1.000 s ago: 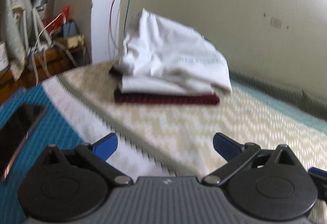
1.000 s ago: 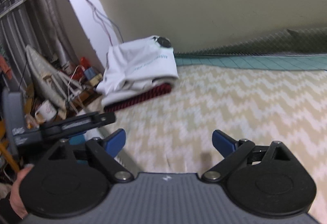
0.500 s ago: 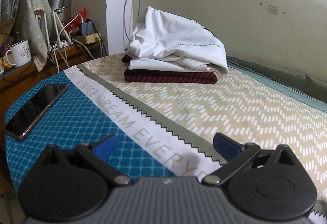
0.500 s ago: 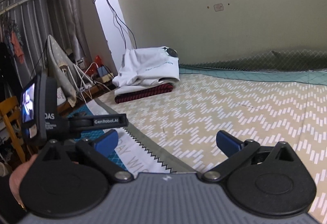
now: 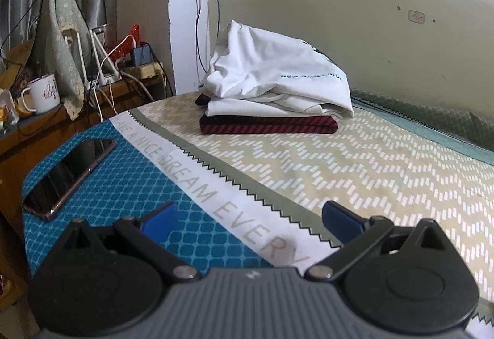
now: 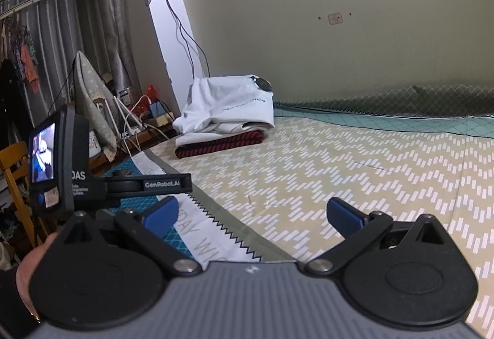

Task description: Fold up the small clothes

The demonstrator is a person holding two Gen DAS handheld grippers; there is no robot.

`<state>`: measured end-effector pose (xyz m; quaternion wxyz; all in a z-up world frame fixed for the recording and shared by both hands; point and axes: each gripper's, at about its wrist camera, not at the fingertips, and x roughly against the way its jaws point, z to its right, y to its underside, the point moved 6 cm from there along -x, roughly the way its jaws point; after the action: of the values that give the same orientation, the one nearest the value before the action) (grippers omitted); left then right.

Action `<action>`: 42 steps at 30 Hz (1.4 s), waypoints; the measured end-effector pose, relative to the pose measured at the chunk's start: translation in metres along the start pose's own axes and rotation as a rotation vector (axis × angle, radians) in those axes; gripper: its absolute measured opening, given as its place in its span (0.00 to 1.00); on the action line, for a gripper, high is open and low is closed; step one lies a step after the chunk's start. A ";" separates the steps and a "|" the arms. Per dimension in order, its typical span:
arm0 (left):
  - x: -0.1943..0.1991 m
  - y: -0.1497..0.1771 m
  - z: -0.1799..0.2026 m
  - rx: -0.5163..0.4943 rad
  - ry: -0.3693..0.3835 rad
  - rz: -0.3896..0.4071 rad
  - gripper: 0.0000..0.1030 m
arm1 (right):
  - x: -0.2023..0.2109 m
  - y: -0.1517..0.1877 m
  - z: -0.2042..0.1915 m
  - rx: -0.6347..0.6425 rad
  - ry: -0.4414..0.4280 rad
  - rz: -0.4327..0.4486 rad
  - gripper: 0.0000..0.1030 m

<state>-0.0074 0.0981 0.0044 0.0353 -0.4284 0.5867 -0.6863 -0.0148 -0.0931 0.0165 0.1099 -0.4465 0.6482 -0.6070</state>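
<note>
A: Count, garments on the bed?
B: Two in one stack: one white garment on top, one dark red striped garment beneath, touching. Further layers between them cannot be told.
A: Grippers?
B: Two. Left gripper and right gripper, each with two blue fingertips, jaws spread apart, nothing between them.
A: Loose items on the bedspread?
B: One phone, on the blue-patterned part.
A: Side table?
B: One white mug. Cables there: several, too tangled for a count.
A: Screens?
B: One lit small screen, on the left device in the right wrist view.
</note>
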 end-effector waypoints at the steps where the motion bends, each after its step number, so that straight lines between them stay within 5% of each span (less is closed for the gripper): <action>1: 0.000 0.000 0.001 -0.004 -0.001 0.002 1.00 | 0.000 0.000 0.000 0.000 0.000 0.000 0.95; 42: 0.006 0.000 0.009 -0.063 0.024 0.027 1.00 | 0.000 0.000 -0.001 0.000 0.001 0.000 0.95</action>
<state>-0.0059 0.0879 0.0070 0.0241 -0.4131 0.6143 -0.6719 -0.0152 -0.0923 0.0169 0.1092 -0.4462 0.6483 -0.6072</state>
